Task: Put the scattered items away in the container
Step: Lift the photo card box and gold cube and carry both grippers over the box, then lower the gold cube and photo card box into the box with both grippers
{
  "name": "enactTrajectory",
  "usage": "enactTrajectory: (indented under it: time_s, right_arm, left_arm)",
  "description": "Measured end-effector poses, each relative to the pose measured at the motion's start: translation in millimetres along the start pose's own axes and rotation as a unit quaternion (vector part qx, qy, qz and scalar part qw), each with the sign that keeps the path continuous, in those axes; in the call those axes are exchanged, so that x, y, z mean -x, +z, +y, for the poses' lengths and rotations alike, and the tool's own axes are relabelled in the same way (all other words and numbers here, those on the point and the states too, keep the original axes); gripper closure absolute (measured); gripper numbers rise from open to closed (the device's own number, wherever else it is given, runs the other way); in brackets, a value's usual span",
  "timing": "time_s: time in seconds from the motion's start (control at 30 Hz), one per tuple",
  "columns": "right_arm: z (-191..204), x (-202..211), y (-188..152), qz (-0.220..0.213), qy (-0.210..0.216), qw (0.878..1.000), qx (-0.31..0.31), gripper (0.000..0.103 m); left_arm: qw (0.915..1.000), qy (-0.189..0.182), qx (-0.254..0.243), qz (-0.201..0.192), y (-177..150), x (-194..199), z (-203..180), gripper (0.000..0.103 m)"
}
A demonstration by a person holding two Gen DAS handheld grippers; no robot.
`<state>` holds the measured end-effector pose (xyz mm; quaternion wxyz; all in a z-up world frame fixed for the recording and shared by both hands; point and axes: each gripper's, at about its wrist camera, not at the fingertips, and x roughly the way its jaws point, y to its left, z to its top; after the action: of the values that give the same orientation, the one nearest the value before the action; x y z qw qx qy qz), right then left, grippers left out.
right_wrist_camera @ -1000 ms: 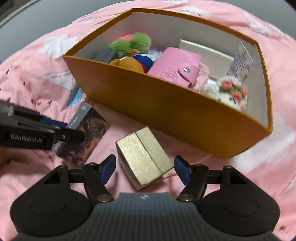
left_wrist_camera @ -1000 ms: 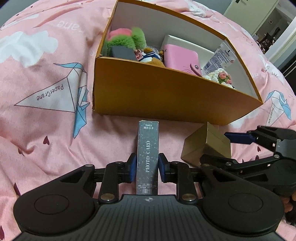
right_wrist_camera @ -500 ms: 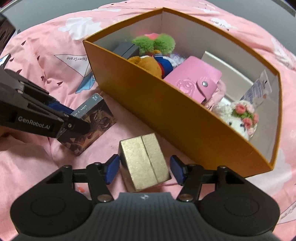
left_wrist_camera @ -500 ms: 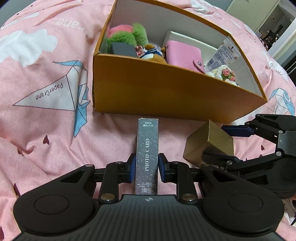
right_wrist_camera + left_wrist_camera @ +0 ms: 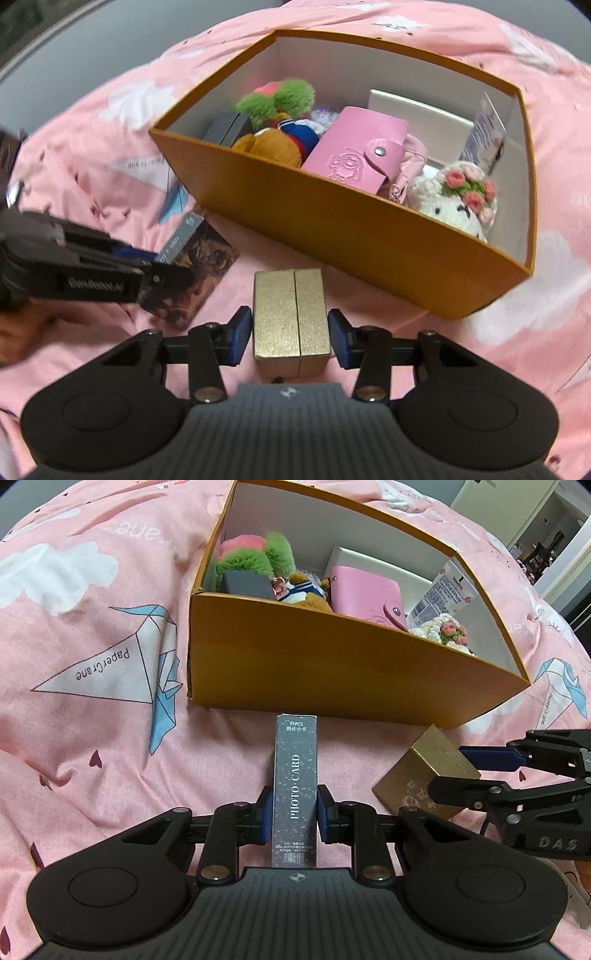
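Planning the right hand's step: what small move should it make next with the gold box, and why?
Probably finish closing: the right gripper has just been closing around the gold box, its pads at the box's sides, and the box lies on the bedspread outside the orange container.

My left camera sits low and close behind its tongs, looking down at the bed, my right camera does likewise, both share the orange box ahead.

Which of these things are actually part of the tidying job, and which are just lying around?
Part of the job:
- photo card box, clamped in the left gripper
- gold box, right gripper closing around it
- orange container

Just there:
- pink bedsheet
- items already inside, like the pink wallet
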<state>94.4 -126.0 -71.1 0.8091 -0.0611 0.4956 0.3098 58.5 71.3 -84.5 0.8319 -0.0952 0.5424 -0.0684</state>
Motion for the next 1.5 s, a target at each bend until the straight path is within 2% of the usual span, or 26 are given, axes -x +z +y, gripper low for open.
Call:
enactTrajectory:
  time_s: [0.43, 0.8, 0.9, 1.17, 1.33, 1.5]
  right_arm:
    - [1, 48, 8, -0.077, 0.021, 0.996, -0.039, 0.056]
    - [0, 97, 26, -0.162, 0.036, 0.985, -0.055, 0.056]
    - [-2, 104, 35, -0.183, 0.041, 0.980, -0.062, 0.056]
    - [-16, 107, 66, -0.223, 0.053, 0.970, -0.085, 0.056]
    - [-31, 98, 86, -0.239, 0.041, 0.964, -0.113, 0.056]
    - [-46, 78, 102, -0.237, 0.037, 0.960, -0.148, 0.056]
  left_arm:
    - [0.9978, -0.033, -0.018, -0.056, 6, 51, -24, 0.077]
    - [0.9901, -0.071, -0.039, -0.115, 29, 94, -40, 0.077]
    - [0.9875, -0.068, -0.049, -0.134, 40, 102, -44, 0.077]
    - [0.9818, -0.060, -0.052, -0.172, 81, 109, -38, 0.077]
    - [0.9799, -0.044, -0.040, -0.190, 110, 104, -28, 0.077]
    - [0.9813, -0.043, -0.026, -0.186, 134, 85, -20, 0.077]
